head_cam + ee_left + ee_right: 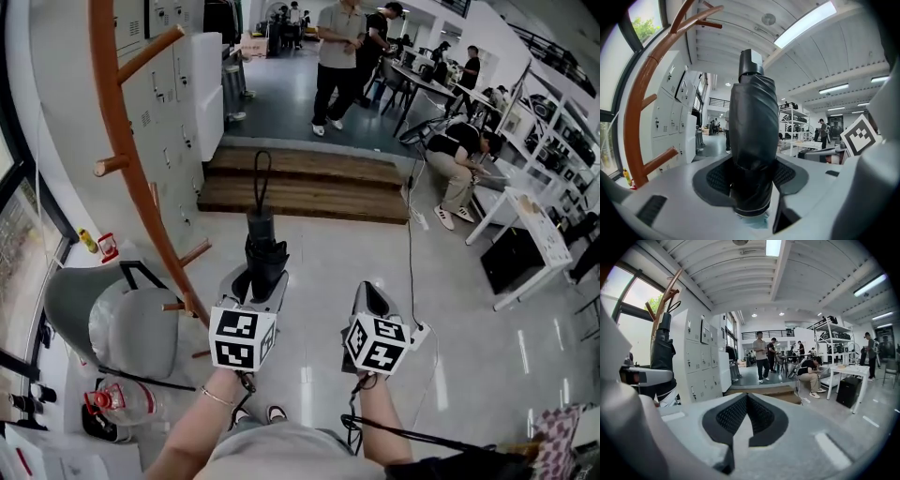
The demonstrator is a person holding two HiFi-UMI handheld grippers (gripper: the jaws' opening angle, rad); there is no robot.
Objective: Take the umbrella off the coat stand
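A folded black umbrella stands upright in my left gripper, its wrist strap looped at the top. In the left gripper view the jaws press on the umbrella's lower body, so the left gripper is shut on it. The umbrella hangs free of the curved orange-brown coat stand, which rises to the left of it. My right gripper is beside the left one, shut with nothing between its pads. The right gripper view shows the umbrella at far left, before the stand.
A grey chair sits at the stand's foot, with a water bottle near it. White lockers line the left wall. A wooden step lies ahead. People stand beyond; one crouches by a white table.
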